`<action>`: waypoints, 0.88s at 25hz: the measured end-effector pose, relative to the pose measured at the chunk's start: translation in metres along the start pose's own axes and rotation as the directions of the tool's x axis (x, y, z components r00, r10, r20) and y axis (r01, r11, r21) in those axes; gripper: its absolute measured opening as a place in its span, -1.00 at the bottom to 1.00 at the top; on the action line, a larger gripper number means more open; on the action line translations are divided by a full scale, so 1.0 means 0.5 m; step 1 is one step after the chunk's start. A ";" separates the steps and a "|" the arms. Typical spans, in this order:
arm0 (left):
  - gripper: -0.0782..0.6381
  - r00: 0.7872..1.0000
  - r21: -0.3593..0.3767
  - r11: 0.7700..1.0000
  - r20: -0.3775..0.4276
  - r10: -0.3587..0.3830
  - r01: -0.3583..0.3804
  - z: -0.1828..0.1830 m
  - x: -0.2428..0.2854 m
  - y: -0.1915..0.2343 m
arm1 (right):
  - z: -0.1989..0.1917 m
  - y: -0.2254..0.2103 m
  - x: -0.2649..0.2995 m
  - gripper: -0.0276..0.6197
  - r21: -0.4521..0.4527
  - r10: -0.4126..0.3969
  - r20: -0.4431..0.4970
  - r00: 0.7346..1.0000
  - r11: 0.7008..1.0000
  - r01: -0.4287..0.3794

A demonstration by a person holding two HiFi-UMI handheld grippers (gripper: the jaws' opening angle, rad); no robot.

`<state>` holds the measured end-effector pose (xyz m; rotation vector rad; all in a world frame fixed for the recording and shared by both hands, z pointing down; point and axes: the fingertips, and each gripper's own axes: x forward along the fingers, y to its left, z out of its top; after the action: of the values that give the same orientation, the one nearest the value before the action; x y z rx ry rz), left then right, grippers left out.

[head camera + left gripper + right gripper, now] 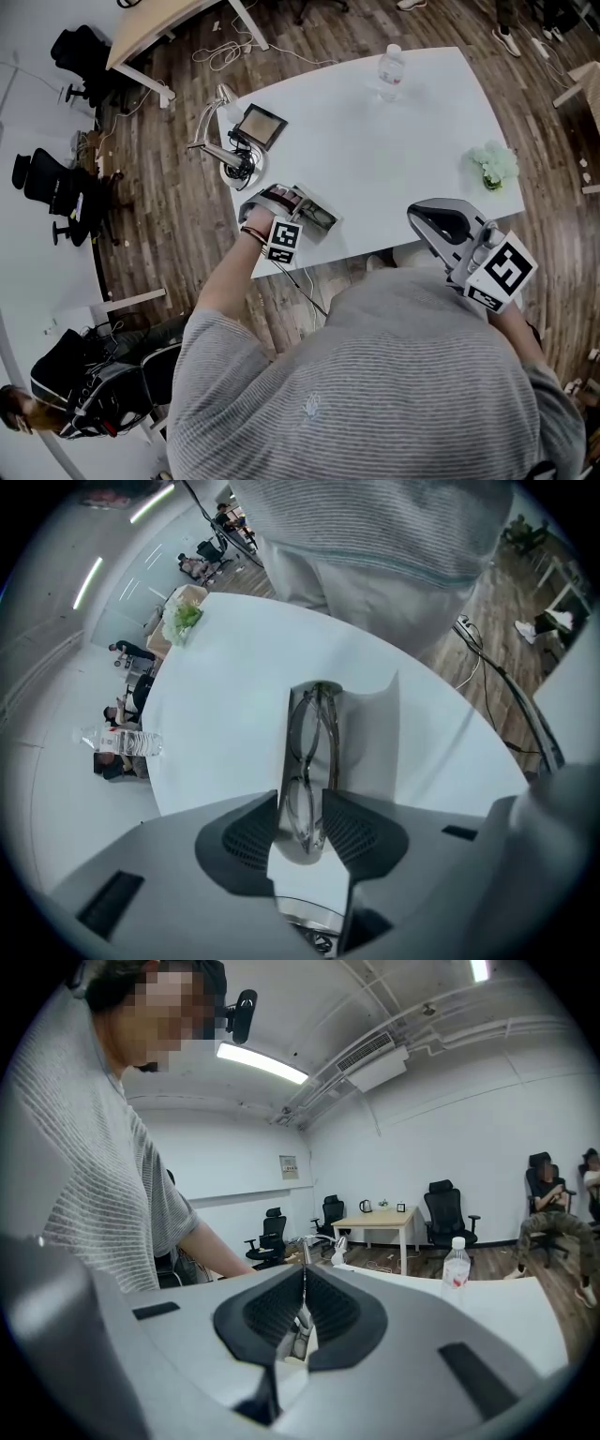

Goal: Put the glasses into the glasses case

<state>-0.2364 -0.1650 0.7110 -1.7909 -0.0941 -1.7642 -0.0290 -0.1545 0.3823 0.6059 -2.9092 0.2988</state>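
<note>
White table (375,159) on a wood floor fills the head view, and the person stands at its near edge. The left gripper (300,803) points steeply down at the table's near left corner. Its jaws stand wide, one pad (242,834) on each side of the near end of the glasses (314,752), and neither presses on them. The glasses lie lengthwise in the open case (375,724), running straight away from the jaws, with the case wall rising beside them. The case rests on the table just inside the near edge.

Farther along the left edge are a lamp (220,141) and a small dark frame (261,125). A bottle (391,70) stands near the far edge, well apart from the case. A pale green bunch (494,164) sits by the right edge.

The right gripper (303,1279) is off the table at the person's right, held about level. Its jaws are pressed together with nothing between them.
</note>
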 end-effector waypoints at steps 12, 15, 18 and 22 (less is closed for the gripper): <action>-0.39 0.990 -0.158 0.980 0.048 0.134 -0.125 0.018 -0.062 0.026 | -0.001 0.009 0.004 -0.87 0.001 0.044 0.005 0.999 0.999 -0.044; -0.39 0.971 -0.402 0.898 0.069 0.227 -0.182 0.010 -0.098 0.058 | -0.001 0.015 0.006 -0.87 0.001 0.062 0.009 0.998 0.998 -0.062; -0.39 0.945 -0.636 0.743 0.064 0.321 -0.209 -0.004 -0.133 0.083 | 0.001 0.022 0.008 -0.87 0.002 0.086 0.011 0.996 0.996 -0.086; -0.39 0.881 -0.887 0.416 0.022 0.473 -0.201 -0.033 -0.186 0.109 | 0.002 0.028 0.019 -0.87 -0.002 0.118 0.013 0.993 0.993 -0.118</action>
<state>-0.2357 -0.1830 0.6031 -2.4849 1.2218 -1.2731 -0.0434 -0.1456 0.3808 0.4378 -2.9634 0.3087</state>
